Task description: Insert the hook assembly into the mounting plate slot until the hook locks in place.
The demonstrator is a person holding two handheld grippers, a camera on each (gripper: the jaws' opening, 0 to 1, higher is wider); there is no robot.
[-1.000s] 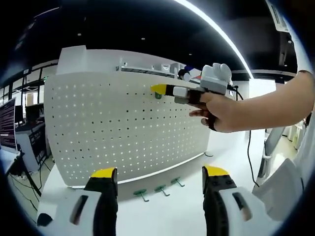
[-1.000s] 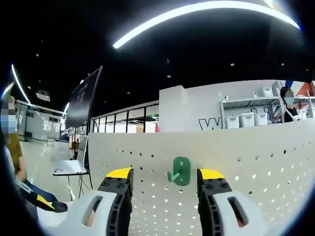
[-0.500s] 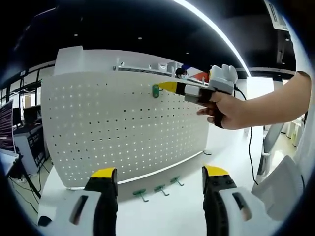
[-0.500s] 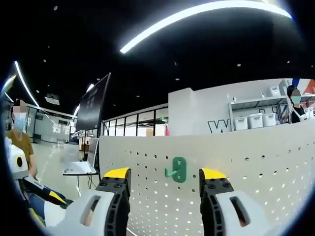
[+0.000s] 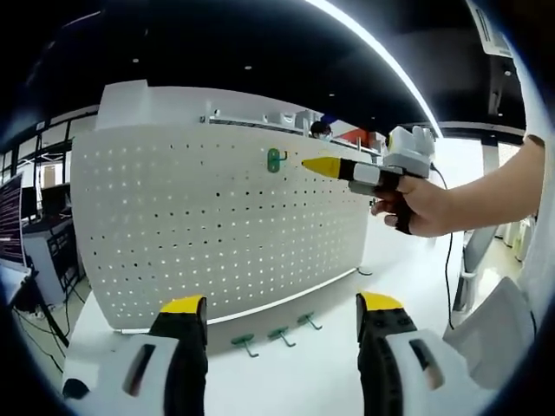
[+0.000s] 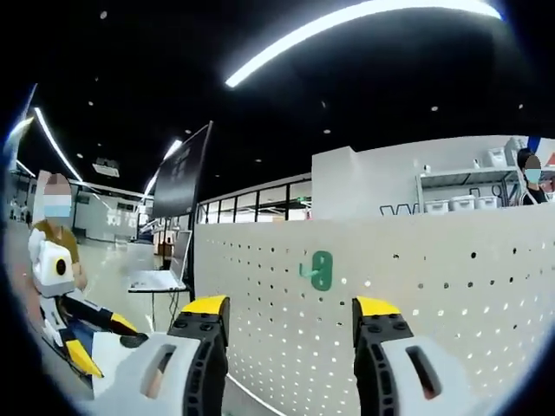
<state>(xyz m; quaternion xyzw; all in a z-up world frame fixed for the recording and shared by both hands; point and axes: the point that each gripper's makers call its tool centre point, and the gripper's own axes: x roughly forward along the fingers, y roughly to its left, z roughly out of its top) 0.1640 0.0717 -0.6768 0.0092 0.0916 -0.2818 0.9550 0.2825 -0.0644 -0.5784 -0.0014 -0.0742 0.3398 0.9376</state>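
- A green hook (image 5: 274, 159) hangs on the white pegboard (image 5: 217, 225), upper centre of the left gripper view; my right gripper (image 5: 325, 165) sits just beside it, jaws spread and empty.
- My left gripper (image 5: 282, 305), bottom of frame, is likewise spread, gripping nothing.
- Risk, in my judgement: a half-seated hook could drop out when bumped.
- Three spare hooks (image 5: 276, 334) lie on the table (image 5: 295, 373) below; nothing blocks the board.

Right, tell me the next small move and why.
Probably reach the left gripper down to one of the small green hooks lying on the white table: one green hook already hangs on the white perforated pegboard, and the right gripper is open beside it.
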